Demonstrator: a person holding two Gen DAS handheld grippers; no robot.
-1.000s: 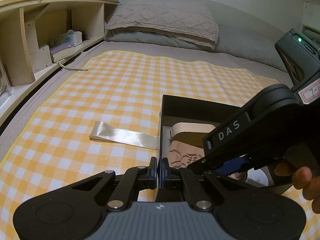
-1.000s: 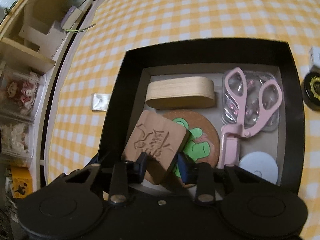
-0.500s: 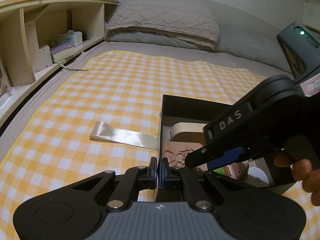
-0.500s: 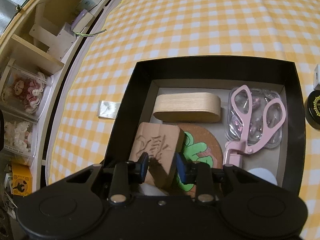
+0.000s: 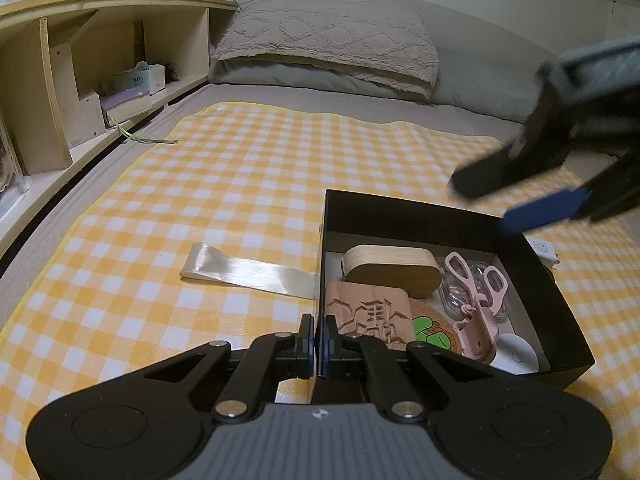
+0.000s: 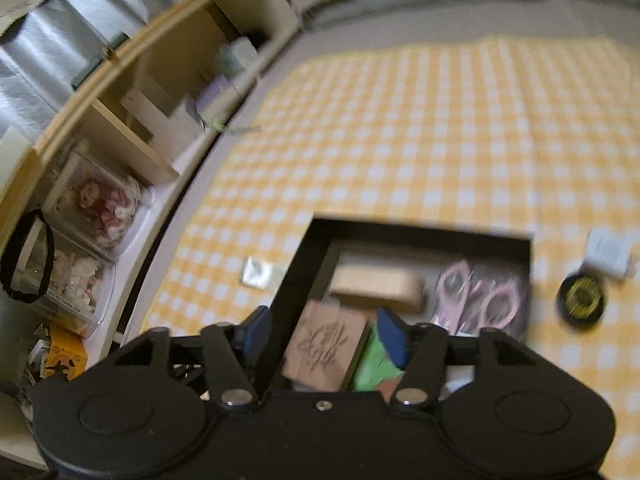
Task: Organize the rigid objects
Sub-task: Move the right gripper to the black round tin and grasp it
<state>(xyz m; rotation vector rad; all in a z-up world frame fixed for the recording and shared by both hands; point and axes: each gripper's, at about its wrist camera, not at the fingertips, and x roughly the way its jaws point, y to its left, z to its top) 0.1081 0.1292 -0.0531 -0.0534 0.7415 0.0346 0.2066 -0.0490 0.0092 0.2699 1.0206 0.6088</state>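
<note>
In the black box (image 5: 532, 264) on the checked cloth (image 5: 240, 184) covering the bed, we are seeing the carved wooden block (image 5: 370, 316) lying flat against the near-left wall, partly over the round cork coaster (image 5: 430, 330) with the green picture. Behind it is sitting an oval wooden piece (image 5: 394, 266), and to the right the pink scissors (image 5: 478, 300) are resting on a clear plastic case.

The right gripper (image 6: 324, 330) is hanging above the box with its jaws opening, and nothing is between them; the block is lying below and free. The left gripper (image 5: 319, 338) is pinching the box's near-left wall, jaws shut on it, so the block is sitting just to the right of those jaws, inside the box.

What we are worrying about: the block is overlapping the coaster, so it is probably sitting slightly tilted and could rock or slide if the box is jolted. The left jaws are gripping only a thin wall, and a tug could tip the light box and shift everything. Two things are waiting outside, a dark round tin (image 6: 580, 300) and a small white box (image 6: 608, 254); room for them is tight, so a careless drop could land on the scissors.
</note>
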